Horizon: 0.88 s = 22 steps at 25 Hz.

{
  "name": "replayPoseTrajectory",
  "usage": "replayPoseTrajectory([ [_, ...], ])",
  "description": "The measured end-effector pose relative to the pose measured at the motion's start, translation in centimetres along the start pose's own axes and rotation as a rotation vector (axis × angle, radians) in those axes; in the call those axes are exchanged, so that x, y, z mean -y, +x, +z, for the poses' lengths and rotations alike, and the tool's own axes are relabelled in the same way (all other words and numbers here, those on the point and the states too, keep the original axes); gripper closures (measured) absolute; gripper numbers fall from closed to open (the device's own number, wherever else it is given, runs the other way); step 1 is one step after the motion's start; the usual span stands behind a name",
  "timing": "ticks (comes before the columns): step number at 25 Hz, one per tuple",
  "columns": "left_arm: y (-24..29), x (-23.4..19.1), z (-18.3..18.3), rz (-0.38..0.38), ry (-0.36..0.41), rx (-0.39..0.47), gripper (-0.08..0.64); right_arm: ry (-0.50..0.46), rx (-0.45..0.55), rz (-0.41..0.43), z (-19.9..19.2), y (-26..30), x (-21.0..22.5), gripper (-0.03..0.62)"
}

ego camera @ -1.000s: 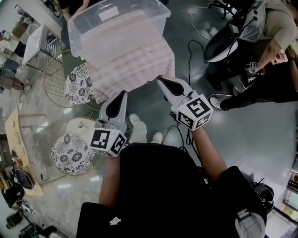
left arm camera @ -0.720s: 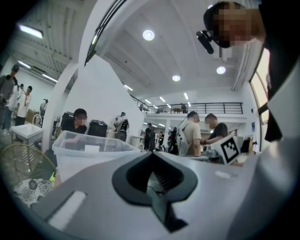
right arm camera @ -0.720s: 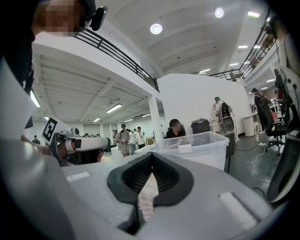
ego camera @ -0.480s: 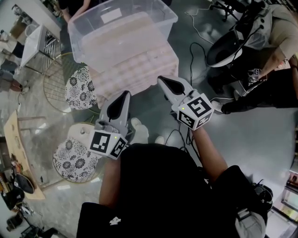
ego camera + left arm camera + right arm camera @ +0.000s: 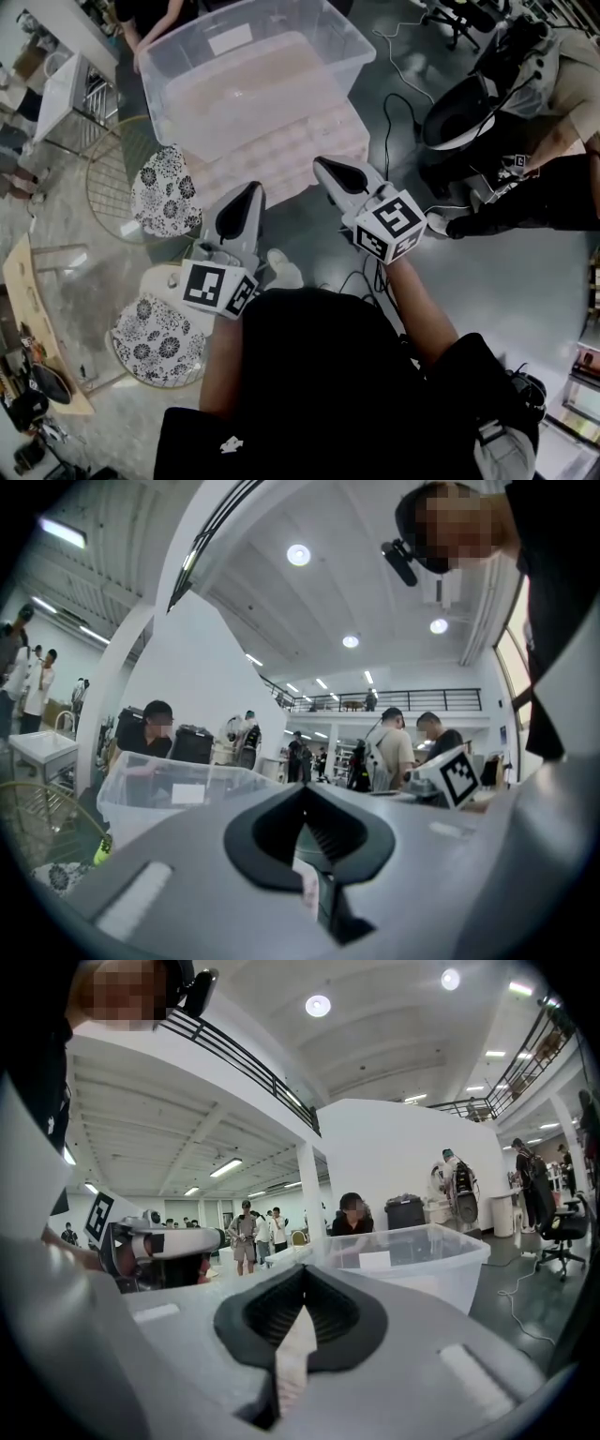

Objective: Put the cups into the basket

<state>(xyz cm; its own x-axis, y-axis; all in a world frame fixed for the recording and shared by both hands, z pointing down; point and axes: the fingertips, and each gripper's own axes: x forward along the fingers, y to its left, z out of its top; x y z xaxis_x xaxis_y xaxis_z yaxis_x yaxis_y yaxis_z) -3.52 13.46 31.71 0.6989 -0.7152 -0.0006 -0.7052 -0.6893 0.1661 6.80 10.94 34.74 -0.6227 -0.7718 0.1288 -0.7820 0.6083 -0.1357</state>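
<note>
Both the left gripper (image 5: 247, 191) and the right gripper (image 5: 327, 170) are pressed together on nothing, held just short of the clear tub (image 5: 244, 94), and no cup shows anywhere, so the task looks unstarted: next means finding a cup and spreading a gripper.

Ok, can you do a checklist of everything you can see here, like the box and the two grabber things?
Surface: covered by a pale checked cloth; the floor around it is shiny grey.
Job's things: a clear plastic bin stands on the cloth; cups: nothing seen.
Clutter: nothing seen on the cloth beside the bin.
Grippers: left gripper and right gripper are both shut, hold nothing, and stop short of the bin.
Cables: a black cable runs over the floor to the right of the bin.
Surroundings: flowered seat cushions at the left; a seated person at the right.
</note>
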Motion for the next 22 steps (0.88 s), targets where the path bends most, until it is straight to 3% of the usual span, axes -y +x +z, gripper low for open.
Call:
replayPoseTrajectory([
  [22, 1.6, -10.1, 0.5, 0.003, -0.039, -0.015, 0.554, -0.001, -0.033, -0.086, 1.2, 7.9, 2.8, 0.591],
])
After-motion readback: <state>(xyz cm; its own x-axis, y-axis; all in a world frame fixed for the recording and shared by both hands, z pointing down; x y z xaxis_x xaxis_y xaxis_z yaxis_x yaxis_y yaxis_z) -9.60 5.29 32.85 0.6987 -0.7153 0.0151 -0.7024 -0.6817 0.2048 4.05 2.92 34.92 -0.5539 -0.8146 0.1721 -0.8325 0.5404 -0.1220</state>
